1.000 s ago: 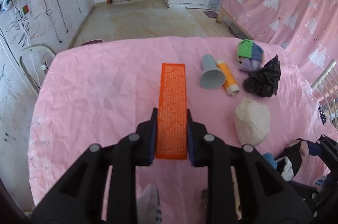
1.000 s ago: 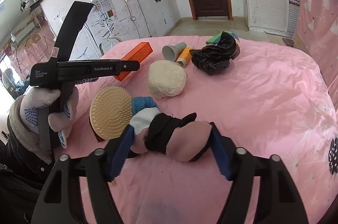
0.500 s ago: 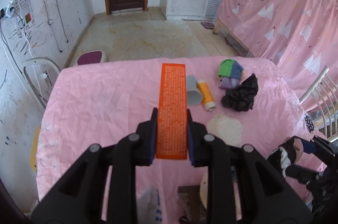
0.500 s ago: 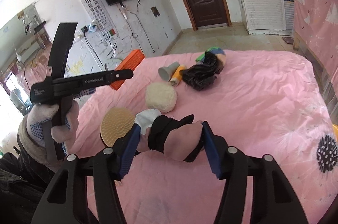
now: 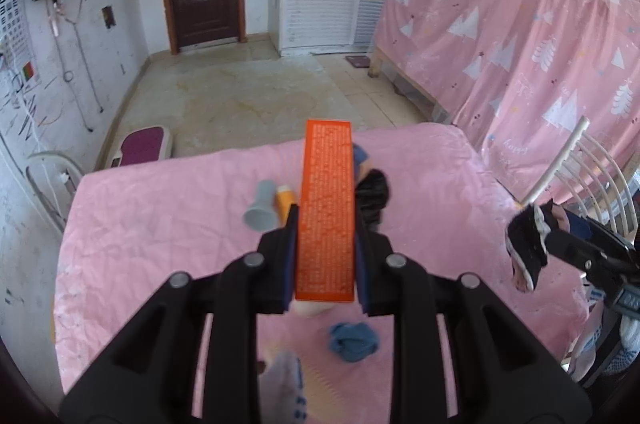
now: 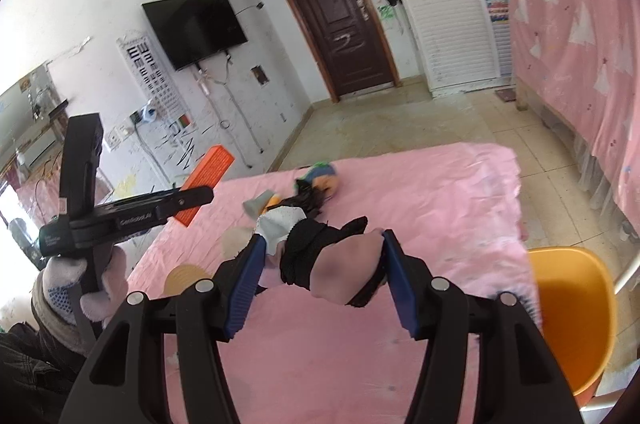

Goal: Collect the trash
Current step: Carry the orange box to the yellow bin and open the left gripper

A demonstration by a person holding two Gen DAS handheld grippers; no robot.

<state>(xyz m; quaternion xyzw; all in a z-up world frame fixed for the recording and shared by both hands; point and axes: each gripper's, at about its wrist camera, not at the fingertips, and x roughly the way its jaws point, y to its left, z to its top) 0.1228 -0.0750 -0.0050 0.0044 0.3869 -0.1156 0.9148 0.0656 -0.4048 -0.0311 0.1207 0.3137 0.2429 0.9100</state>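
Two pieces of trash are held off the pink-covered table [image 5: 160, 216], one in each gripper; the left gripper [image 5: 325, 256] has its fingers closed flat against the long sides of one orange box [image 5: 327, 207], whose long axis runs straight ahead along the fingers, its far end toward the door; the right gripper [image 6: 320, 278] has its blue pads [image 6: 246, 288] pressed onto one cloth bundle [image 6: 324, 260] of black, white and pink fabric, lying crosswise between them. Left on the table are one grey cone cup [image 5: 262, 209] with its wide mouth toward the camera, one orange tube [image 5: 285, 204] just beside it, one black crumpled bag [image 5: 372, 193], one blue rag [image 5: 353, 342] and one round brush [image 6: 182, 278]; one orange chair [image 6: 568, 316] stands by the table's right edge.
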